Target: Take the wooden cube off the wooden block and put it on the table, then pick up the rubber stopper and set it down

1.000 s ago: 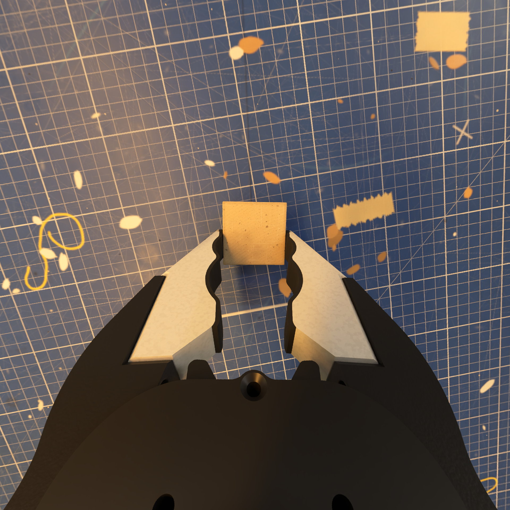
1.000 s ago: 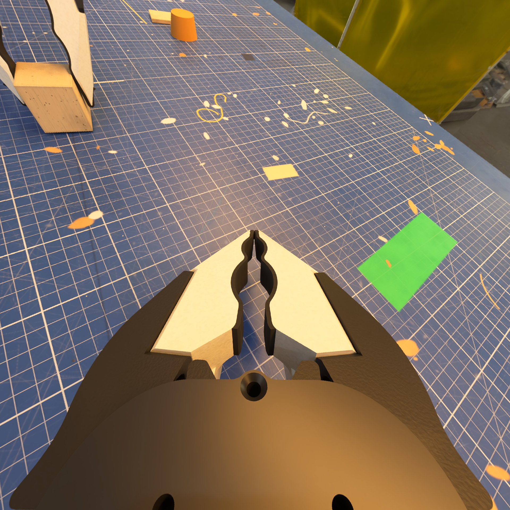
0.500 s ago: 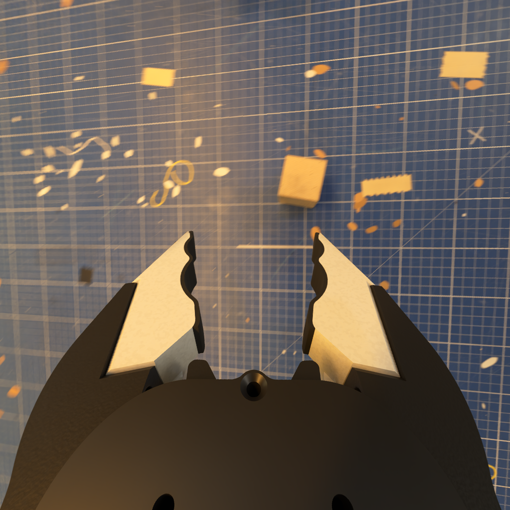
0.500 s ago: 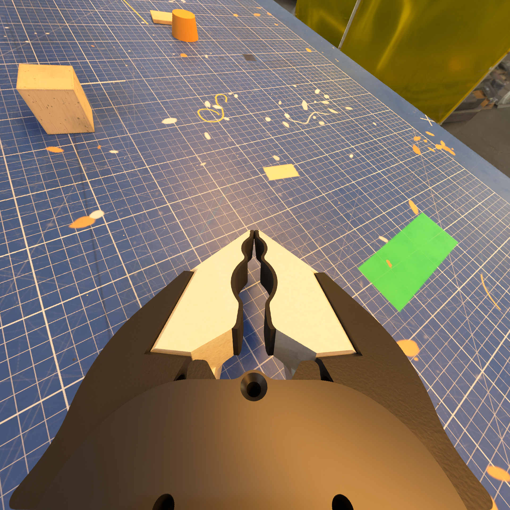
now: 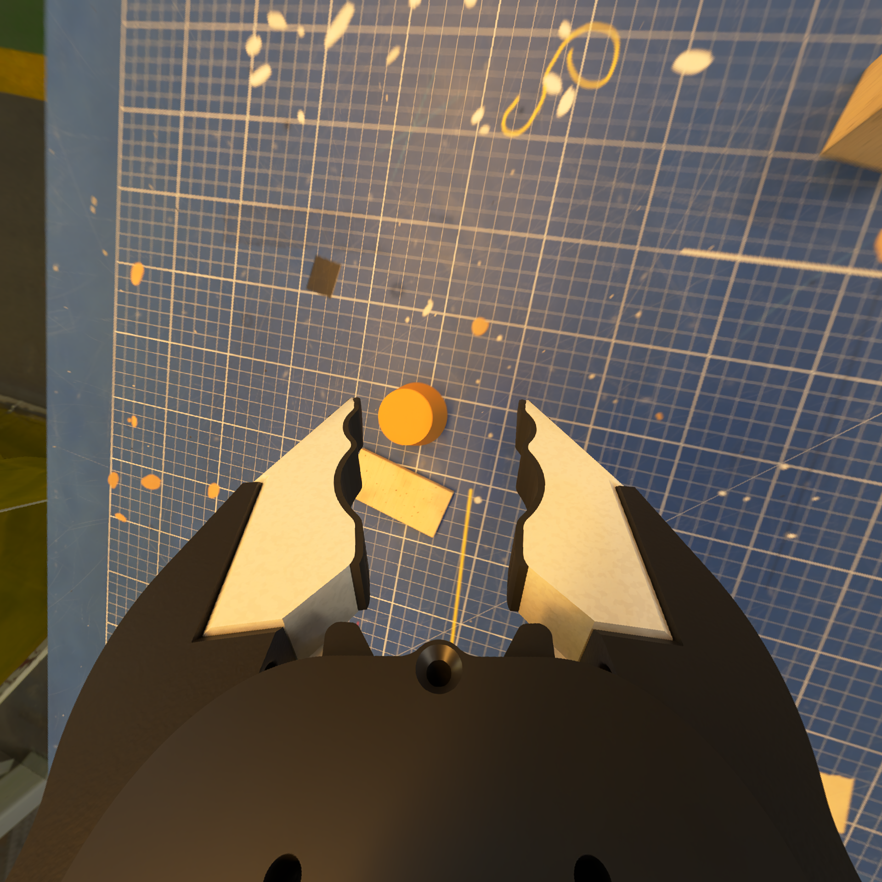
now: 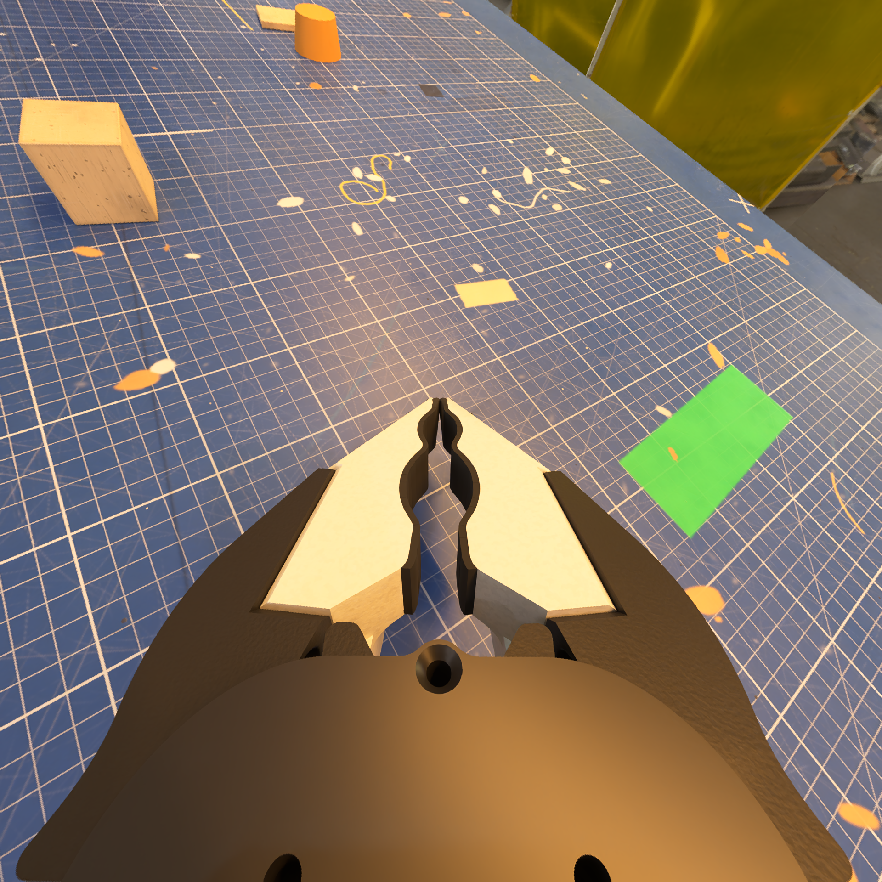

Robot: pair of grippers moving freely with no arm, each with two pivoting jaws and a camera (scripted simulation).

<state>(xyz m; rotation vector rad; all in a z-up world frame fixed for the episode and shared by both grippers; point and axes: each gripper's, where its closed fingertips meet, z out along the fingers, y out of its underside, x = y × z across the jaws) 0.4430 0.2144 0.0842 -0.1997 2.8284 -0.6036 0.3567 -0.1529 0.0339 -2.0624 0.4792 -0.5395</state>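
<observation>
The wooden cube [image 6: 88,160] rests on the blue cutting mat at the far left of the right wrist view; its corner shows at the right edge of the left wrist view [image 5: 859,129]. The orange rubber stopper [image 5: 411,414] stands upright on the mat, beside a thin flat wooden block [image 5: 403,496]. My left gripper [image 5: 438,410] is open and empty, looking down, with the stopper just beyond its left fingertip. In the right wrist view the stopper [image 6: 317,32] and flat block [image 6: 275,17] are at the far top. My right gripper [image 6: 439,403] is shut and empty above the mat.
The mat's left edge [image 5: 81,334] runs close to the stopper. A green patch [image 6: 704,448] and a pale yellow patch [image 6: 486,292] lie flat on the mat. Yellow curtain panels [image 6: 716,86] stand beyond the table's far right edge.
My left gripper let go of the wooden cube, left it on the mat, opened wide and moved over to above the stopper. The right gripper has not moved.
</observation>
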